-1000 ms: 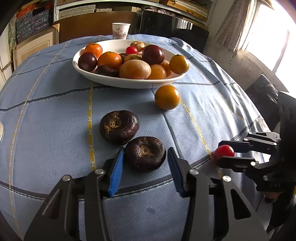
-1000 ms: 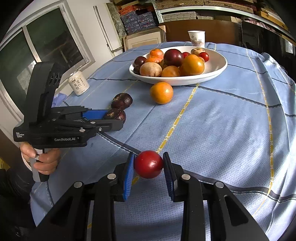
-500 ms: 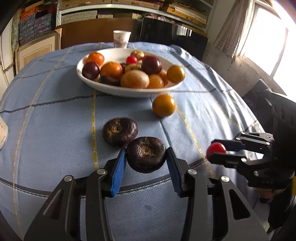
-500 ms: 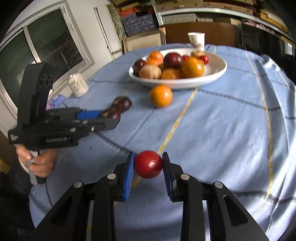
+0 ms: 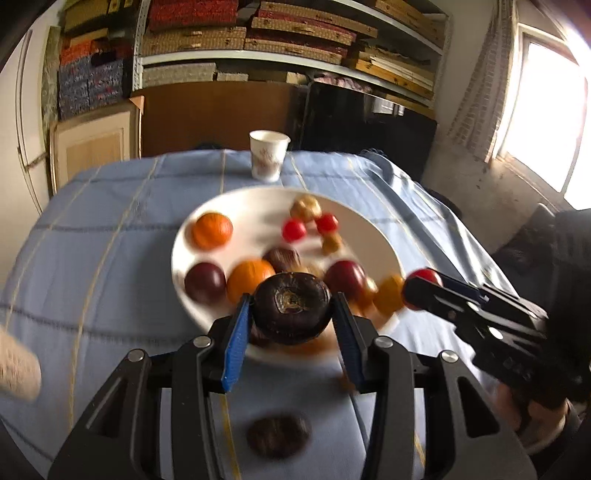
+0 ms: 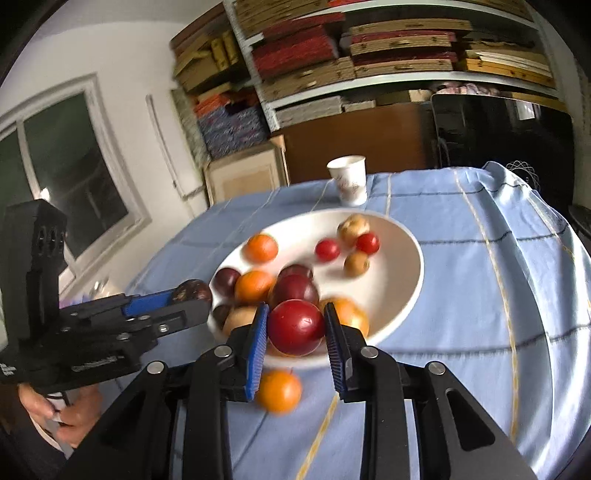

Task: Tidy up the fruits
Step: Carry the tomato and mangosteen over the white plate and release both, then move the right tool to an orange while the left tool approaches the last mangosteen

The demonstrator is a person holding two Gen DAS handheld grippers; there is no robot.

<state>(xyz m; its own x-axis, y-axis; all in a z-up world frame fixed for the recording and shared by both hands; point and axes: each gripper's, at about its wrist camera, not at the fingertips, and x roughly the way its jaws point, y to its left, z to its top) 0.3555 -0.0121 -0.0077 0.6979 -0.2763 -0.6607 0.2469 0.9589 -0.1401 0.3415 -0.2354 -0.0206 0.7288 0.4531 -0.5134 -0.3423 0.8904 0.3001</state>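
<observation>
Carrying both fruits up from the tabletop (image 5: 110,258) toward the bowl (image 5: 373,236).

Left gripper (image 5: 291,314) fingers clamp the dark fruit (image 5: 291,308); right gripper (image 6: 295,328) fingers clamp the red fruit (image 6: 295,326). Both, low a second ago, now hang before the bowl's near rim, ready for release.

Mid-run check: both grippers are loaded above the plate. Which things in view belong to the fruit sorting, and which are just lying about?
Part of the job:
- dark fruit in the left gripper
- red fruit in the right gripper
- white plate with fruit
- loose orange on the cloth
- second dark fruit on the cloth

Just lying about:
- paper cup
- shelves of boxes
</observation>
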